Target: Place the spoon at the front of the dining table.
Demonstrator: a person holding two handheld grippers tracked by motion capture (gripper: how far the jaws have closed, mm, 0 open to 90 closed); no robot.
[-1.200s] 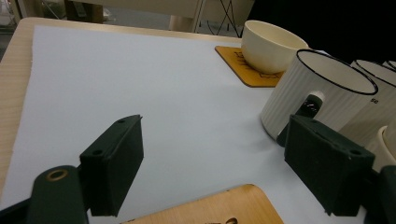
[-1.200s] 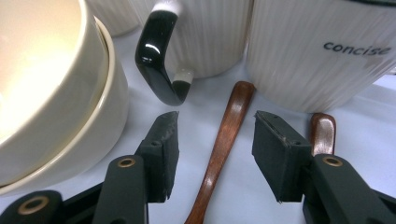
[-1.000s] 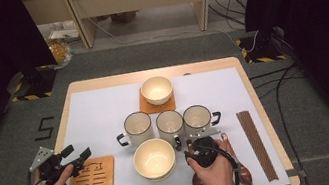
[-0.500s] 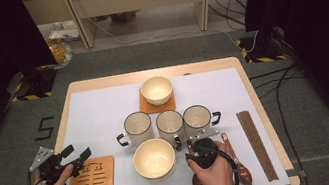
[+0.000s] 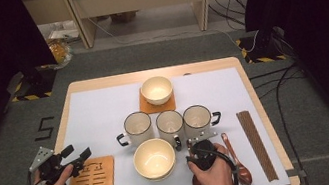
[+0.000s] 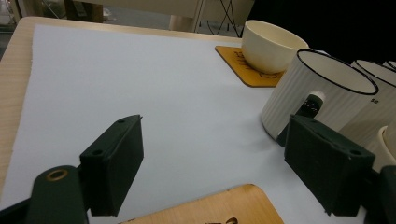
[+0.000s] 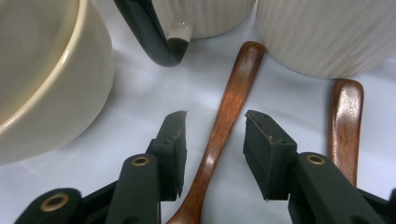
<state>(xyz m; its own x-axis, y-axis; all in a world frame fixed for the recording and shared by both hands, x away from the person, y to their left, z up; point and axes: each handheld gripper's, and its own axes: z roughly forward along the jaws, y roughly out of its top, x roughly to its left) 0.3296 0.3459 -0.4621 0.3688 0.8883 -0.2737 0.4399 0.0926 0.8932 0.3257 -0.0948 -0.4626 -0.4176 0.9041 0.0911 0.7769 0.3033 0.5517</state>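
On the white mat (image 5: 105,112), right claw (image 7: 214,128) closing, straddles wooden spoon (image 7: 224,116).

Wooden spoon between our right jaws

We see the brown wooden spoon (image 7: 223,126) lying flat on the white mat at the near right of the table, its glossy handle pointing far toward the mugs and its tip resting just short of them. It lies just left of a second wooden spoon (image 7: 345,126) and right of the near bowl (image 5: 154,158).
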